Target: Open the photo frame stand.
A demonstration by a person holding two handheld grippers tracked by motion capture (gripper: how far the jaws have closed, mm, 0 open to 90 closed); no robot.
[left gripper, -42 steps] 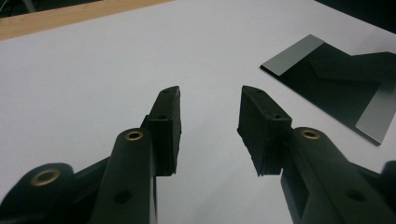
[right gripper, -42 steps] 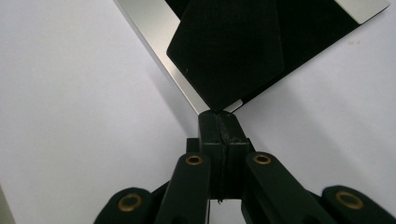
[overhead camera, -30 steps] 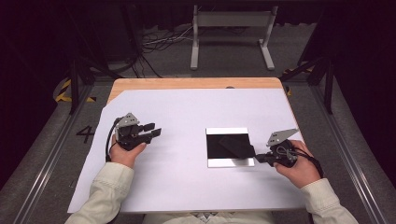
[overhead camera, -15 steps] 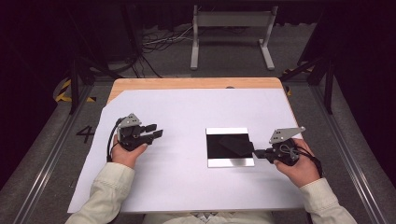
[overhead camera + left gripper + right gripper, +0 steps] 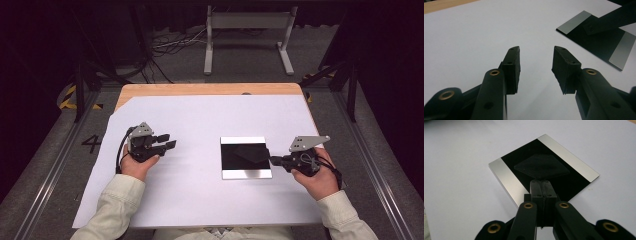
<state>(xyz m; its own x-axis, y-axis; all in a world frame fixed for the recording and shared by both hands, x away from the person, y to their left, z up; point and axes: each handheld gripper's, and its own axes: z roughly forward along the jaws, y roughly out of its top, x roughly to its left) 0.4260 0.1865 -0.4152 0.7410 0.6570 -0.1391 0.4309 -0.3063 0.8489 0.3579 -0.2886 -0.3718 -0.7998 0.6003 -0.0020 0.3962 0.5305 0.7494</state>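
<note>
A flat plate (image 5: 245, 174) with a black middle and two silver edge strips lies on the white sheet right of centre. A thin black square sheet (image 5: 247, 156) sits over its black middle. My right gripper (image 5: 272, 160) is shut on the near corner of that sheet, and the right gripper view shows its jaws (image 5: 541, 182) closed at the corner of the sheet (image 5: 541, 166) above the plate (image 5: 504, 170). My left gripper (image 5: 169, 141) rests at the left, open and empty. Its jaws (image 5: 536, 53) point toward the plate (image 5: 574, 23) and the black sheet (image 5: 609, 21).
White paper (image 5: 200, 120) covers most of the wooden table (image 5: 200, 90). A metal stand (image 5: 247, 30) and cables sit on the floor beyond the far edge. Rails run along both sides of the table.
</note>
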